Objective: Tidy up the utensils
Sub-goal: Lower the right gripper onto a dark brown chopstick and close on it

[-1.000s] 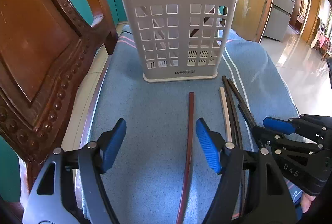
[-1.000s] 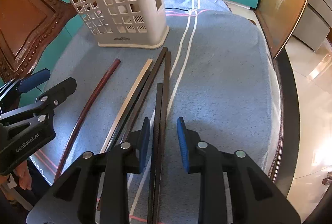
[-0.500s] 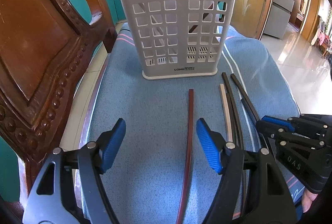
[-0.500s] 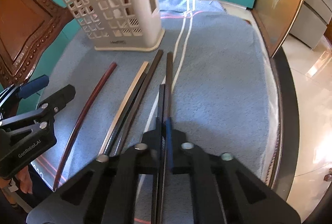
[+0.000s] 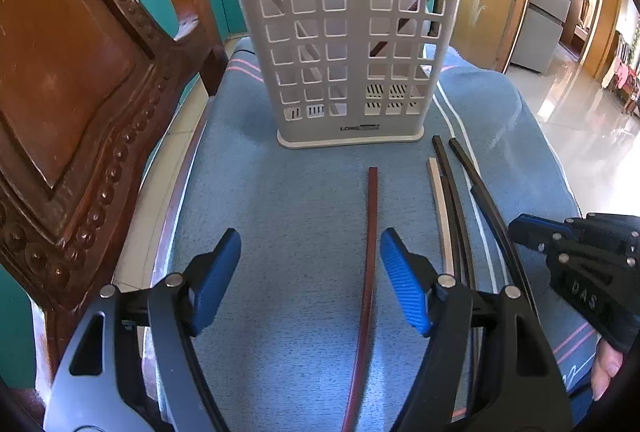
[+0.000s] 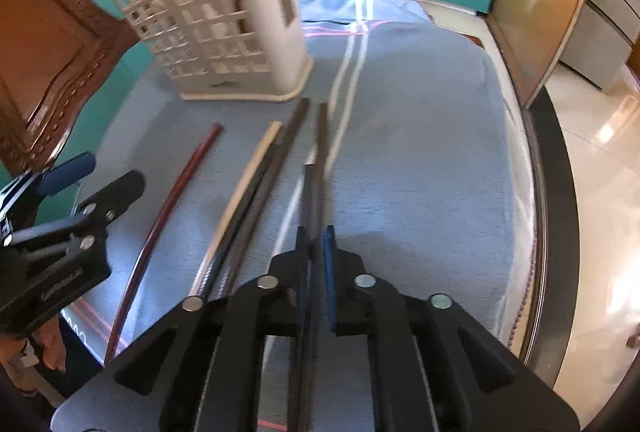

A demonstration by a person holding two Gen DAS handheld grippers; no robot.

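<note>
Two dark chopsticks [image 6: 316, 168] now sit between the pads of the right gripper [image 6: 316, 272], whose jaws stood apart around them a second ago, then clamped, and are at this moment easing slightly wider with the sticks still pinched between them; the pair's far tips appear raised off the blue towel [image 6: 420, 152], though motion blur makes that uncertain. The judgement is that the pick-up is made and transfer to the slotted utensil holder [image 6: 224, 32] comes next. Left of the held pair, nearer the holder's front, lie a cream chopstick [image 6: 256, 160] touching a further dark pair [image 6: 280, 152], then a reddish-brown chopstick [image 6: 180, 192] apart on its own. The left gripper [image 5: 310, 280] hangs wide open and empty, unchanged, with that reddish-brown stick [image 5: 370, 252] on the towel between its fingers, untouched. The holder already carries a pale stick and a dark reddish one leaning out of its top. The near ends of all sticks are hidden below the gripper bodies, and the holder's inner divisions cannot be made out.
</note>
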